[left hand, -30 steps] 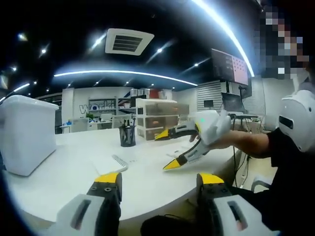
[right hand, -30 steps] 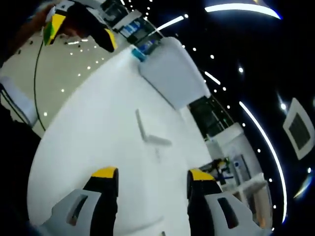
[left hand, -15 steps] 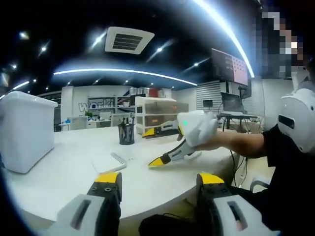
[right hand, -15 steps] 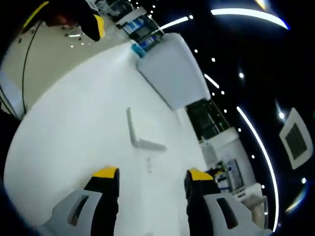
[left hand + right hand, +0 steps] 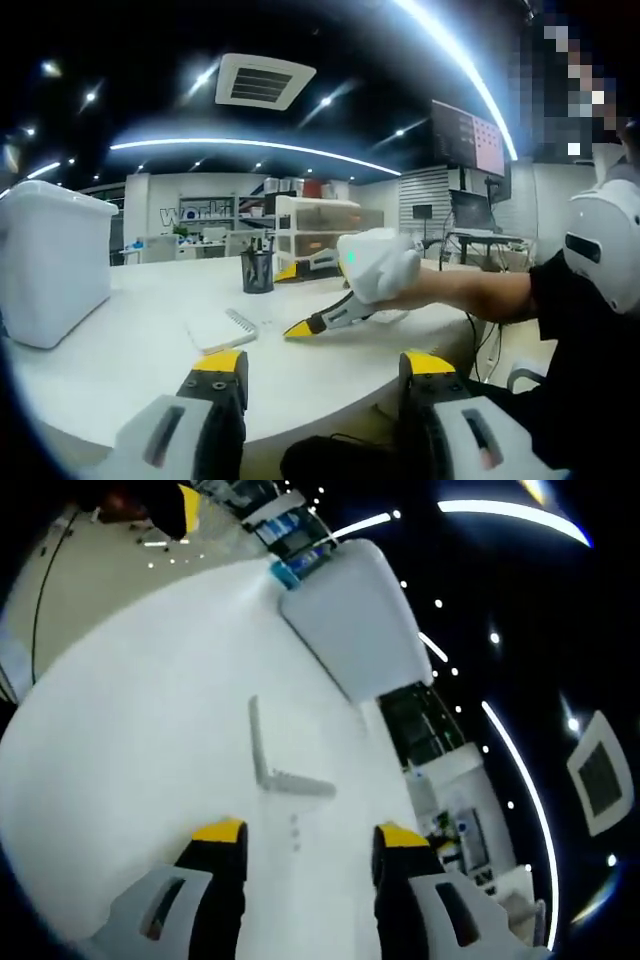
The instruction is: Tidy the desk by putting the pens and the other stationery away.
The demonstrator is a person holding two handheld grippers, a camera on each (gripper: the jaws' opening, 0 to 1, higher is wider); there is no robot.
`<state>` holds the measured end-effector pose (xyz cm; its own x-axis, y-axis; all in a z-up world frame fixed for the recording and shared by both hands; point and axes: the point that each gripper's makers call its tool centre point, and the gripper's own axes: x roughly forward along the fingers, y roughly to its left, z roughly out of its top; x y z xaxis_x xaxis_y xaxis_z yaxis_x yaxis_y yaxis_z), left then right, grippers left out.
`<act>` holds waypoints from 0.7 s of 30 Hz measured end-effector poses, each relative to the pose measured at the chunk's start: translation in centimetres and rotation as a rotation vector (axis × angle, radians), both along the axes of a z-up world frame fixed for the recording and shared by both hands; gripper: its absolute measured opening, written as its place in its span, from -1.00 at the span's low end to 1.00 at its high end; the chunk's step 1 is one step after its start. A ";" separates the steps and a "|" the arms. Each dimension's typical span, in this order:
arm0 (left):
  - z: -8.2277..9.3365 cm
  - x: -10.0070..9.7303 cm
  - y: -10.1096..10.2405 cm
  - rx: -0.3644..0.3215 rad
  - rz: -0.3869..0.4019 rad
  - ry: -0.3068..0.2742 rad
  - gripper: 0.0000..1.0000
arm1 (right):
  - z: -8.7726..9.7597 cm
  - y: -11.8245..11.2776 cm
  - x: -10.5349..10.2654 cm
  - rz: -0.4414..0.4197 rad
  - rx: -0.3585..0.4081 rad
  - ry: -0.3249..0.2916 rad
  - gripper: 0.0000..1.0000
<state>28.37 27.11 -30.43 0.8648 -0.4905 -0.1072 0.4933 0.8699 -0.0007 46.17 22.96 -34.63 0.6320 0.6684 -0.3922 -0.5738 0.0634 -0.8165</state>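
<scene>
Over the round white worktop [image 5: 140, 350], both grippers hang with jaws wide and empty: the left gripper [image 5: 320, 375] at the near edge, the right gripper [image 5: 300, 300] just beside a small white spiral-bound notepad [image 5: 222, 329]. A black mesh pen cup [image 5: 258, 272] stands towards the far edge, a white plastic storage box [image 5: 50, 265] at the left edge.

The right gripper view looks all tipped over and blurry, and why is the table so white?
Right gripper view: the camera is rolled, so the table slants; it glares white and the notepad looks soft. Left gripper view: level and sharper, the pen cup crisp, the ceiling lights bent into arcs by the lens.
</scene>
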 end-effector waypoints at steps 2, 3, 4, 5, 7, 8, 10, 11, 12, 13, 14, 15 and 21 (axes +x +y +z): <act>-0.3 0.1 -0.1 -0.004 -0.002 0.006 0.22 | 0.0 0.1 0.3 -0.008 -0.008 -0.014 -0.07; -0.4 0.2 -0.2 -0.003 -0.005 0.009 0.22 | 0.0 0.2 0.5 -0.011 -0.012 -0.022 -0.07; -0.5 0.2 -0.3 -0.003 -0.008 0.012 0.21 | 0.0 0.2 0.6 -0.012 -0.016 -0.031 -0.08; -0.6 0.2 -0.4 -0.004 -0.011 0.014 0.21 | 0.0 0.3 0.7 -0.012 -0.021 -0.039 -0.09; -0.6 0.2 -0.5 -0.006 -0.015 0.015 0.21 | -0.1 0.3 0.8 -0.010 -0.027 -0.050 -0.12; -0.6 0.2 -0.5 -0.007 -0.015 0.015 0.21 | -0.1 0.4 0.9 -0.010 -0.031 -0.055 -0.13; -0.6 0.2 -0.5 -0.010 -0.015 0.014 0.21 | -0.2 0.4 1.0 -0.009 -0.038 -0.065 -0.15; -0.6 0.2 -0.5 -0.011 -0.015 0.013 0.21 | -0.2 0.5 1.0 -0.008 -0.041 -0.070 -0.16; -0.6 0.2 -0.4 -0.012 -0.014 0.013 0.21 | -0.2 0.5 1.1 -0.008 -0.045 -0.077 -0.16; -0.6 0.2 -0.4 -0.012 -0.014 0.014 0.21 | -0.2 0.6 1.1 -0.007 -0.049 -0.084 -0.17; -0.6 0.1 -0.4 -0.012 -0.014 0.014 0.21 | -0.3 0.6 1.1 -0.005 -0.055 -0.091 -0.18; -0.6 0.1 -0.4 -0.012 -0.014 0.015 0.21 | -0.3 0.7 1.1 -0.002 -0.059 -0.096 -0.19; -0.6 0.1 -0.7 -0.013 -0.019 0.014 0.21 | -0.5 1.1 1.1 0.016 -0.090 -0.144 -0.25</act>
